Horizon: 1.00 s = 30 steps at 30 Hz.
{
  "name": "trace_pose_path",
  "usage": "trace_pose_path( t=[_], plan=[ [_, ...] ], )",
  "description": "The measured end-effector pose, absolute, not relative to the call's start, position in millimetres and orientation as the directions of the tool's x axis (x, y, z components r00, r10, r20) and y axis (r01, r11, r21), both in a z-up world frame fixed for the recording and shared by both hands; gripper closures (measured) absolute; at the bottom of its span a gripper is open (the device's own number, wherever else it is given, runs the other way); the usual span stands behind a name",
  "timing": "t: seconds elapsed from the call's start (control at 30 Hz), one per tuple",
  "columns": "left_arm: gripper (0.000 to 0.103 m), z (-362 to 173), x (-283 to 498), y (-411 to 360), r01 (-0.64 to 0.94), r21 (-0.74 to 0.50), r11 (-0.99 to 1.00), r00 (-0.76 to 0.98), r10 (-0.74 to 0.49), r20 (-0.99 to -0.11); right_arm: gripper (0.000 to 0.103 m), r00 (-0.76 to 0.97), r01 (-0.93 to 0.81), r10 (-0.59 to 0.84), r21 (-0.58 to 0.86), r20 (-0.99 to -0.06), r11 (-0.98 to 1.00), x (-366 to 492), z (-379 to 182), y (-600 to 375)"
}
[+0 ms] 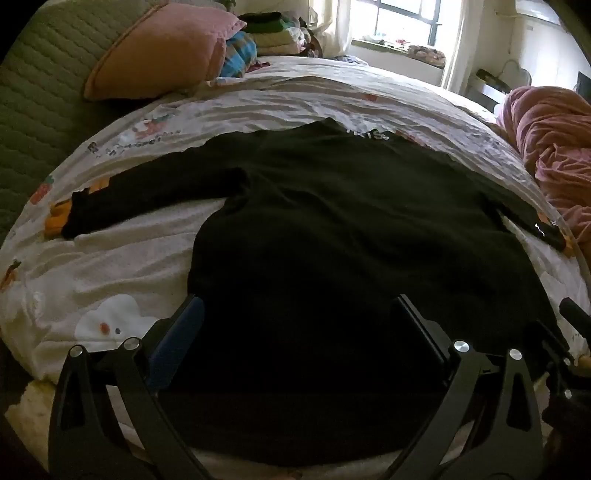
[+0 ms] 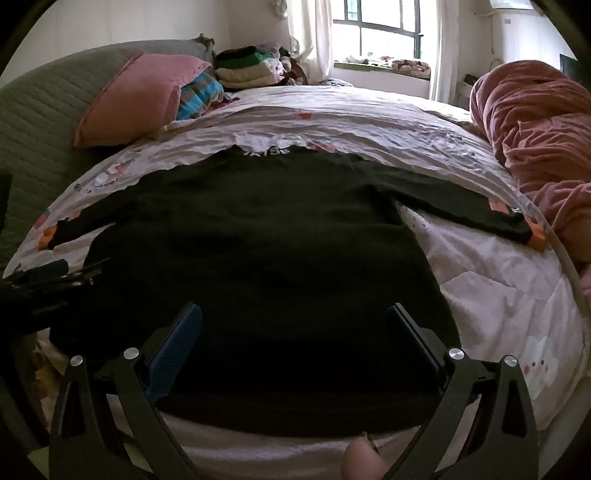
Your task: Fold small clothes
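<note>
A black long-sleeved top [image 1: 332, 229] lies flat on the white patterned bed sheet [image 1: 129, 266], collar far, hem near me, both sleeves spread out sideways. It also shows in the right wrist view [image 2: 266, 243]. My left gripper [image 1: 299, 314] is open, its jaws wide apart above the hem on the left side. My right gripper [image 2: 295, 317] is open, jaws wide apart above the hem on the right side. Nothing is held. The left gripper also shows at the left edge of the right wrist view [image 2: 48, 277].
A pink pillow [image 2: 140, 96] and a stack of folded clothes [image 2: 247, 68] lie at the head of the bed. A crumpled pink blanket [image 2: 535, 140] lies on the right. A green quilted headboard [image 1: 40, 96] is on the left. A window [image 2: 380, 26] is behind.
</note>
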<state>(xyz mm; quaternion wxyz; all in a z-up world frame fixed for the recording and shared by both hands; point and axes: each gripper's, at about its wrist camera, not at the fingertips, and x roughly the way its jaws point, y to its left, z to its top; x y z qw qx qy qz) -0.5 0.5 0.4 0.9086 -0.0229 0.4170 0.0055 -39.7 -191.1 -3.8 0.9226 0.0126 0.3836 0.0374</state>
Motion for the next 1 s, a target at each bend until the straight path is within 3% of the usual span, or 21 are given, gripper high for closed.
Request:
trace_pose_path(
  t=[1.0],
  plan=[
    [0.008, 11.4, -1.5, 5.9, -0.026, -0.044, 0.999, 0.655, -0.016, -0.756, 0.004, 0.728, -0.066, 0.069, 0.030, -0.683, 0.997, -47.2, 4.3, -187.1]
  ],
)
